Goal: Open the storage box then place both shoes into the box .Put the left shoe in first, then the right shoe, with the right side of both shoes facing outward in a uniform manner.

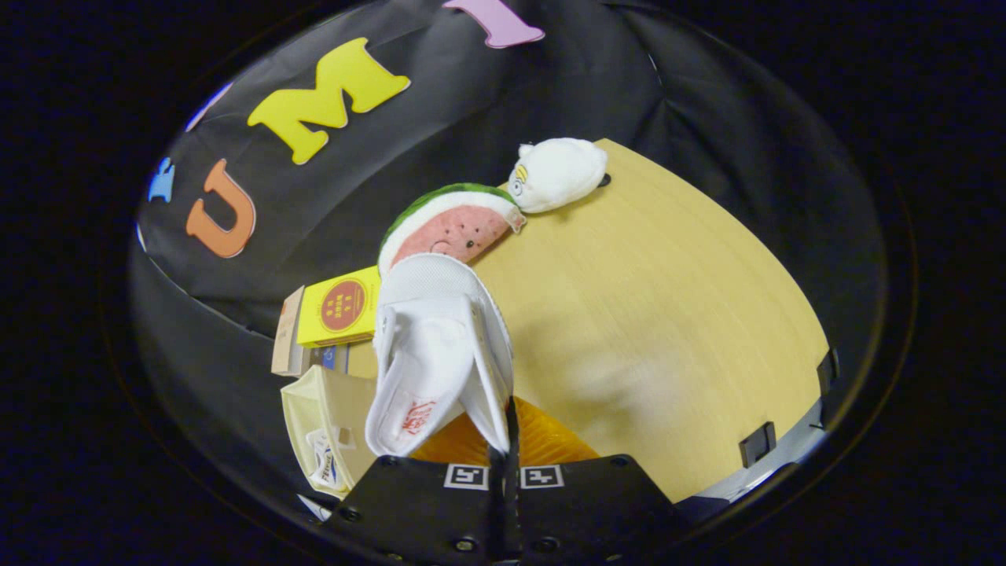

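Shoe (440,354) pinched by gripper (503,440), bare table (668,314) beside

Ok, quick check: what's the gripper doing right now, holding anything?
Gripper: closed on the white shoe, pinching its heel edge and carrying it above the table.
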Demonstrator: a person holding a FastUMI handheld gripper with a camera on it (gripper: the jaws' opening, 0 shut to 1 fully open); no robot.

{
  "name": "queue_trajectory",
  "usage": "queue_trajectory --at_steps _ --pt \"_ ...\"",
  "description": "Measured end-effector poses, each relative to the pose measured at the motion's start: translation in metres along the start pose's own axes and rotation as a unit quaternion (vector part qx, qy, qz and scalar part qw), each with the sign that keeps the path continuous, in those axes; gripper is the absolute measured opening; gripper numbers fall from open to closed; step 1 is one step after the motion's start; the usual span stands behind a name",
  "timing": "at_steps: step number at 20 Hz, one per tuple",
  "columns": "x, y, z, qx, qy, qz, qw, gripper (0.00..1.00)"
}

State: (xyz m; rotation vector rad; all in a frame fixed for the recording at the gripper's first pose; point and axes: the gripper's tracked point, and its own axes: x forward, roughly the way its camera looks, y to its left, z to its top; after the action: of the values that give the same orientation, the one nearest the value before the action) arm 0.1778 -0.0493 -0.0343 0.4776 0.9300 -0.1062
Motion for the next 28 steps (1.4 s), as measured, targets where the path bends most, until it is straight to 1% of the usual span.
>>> queue_trajectory --at_steps 2,5,6,9,10,12,14,17,21,23,25,28 --pt "-0.016 0.026 -0.01 -0.017 -0.001 -0.01 1.0 0.0" --pt "-0.026 0.077 -0.032 -0.052 0.012 0.01 0.999 0.0" --pt "-0.026 0.093 -0.04 -0.059 0.016 0.015 0.998 0.0" --pt "-0.016 0.132 -0.067 -0.084 0.032 0.012 0.996 0.0" --pt "-0.021 0.142 -0.076 -0.092 0.04 0.015 0.995 0.0" --pt "-0.016 0.167 -0.091 -0.122 0.051 0.02 0.991 0.0" --pt "-0.006 0.186 -0.103 -0.135 0.053 0.016 0.989 0.0" --pt "0.013 0.206 -0.116 -0.136 0.05 -0.005 0.989 0.0" --pt "0.027 0.225 -0.11 -0.121 -0.008 -0.04 0.992 0.0" --pt "0.035 0.237 -0.104 -0.128 -0.042 -0.044 0.99 0.0" --pt "0.05 0.238 -0.113 -0.128 -0.04 -0.049 0.99 0.0" --pt "0.063 0.241 -0.129 -0.123 -0.027 -0.04 0.991 0.0"
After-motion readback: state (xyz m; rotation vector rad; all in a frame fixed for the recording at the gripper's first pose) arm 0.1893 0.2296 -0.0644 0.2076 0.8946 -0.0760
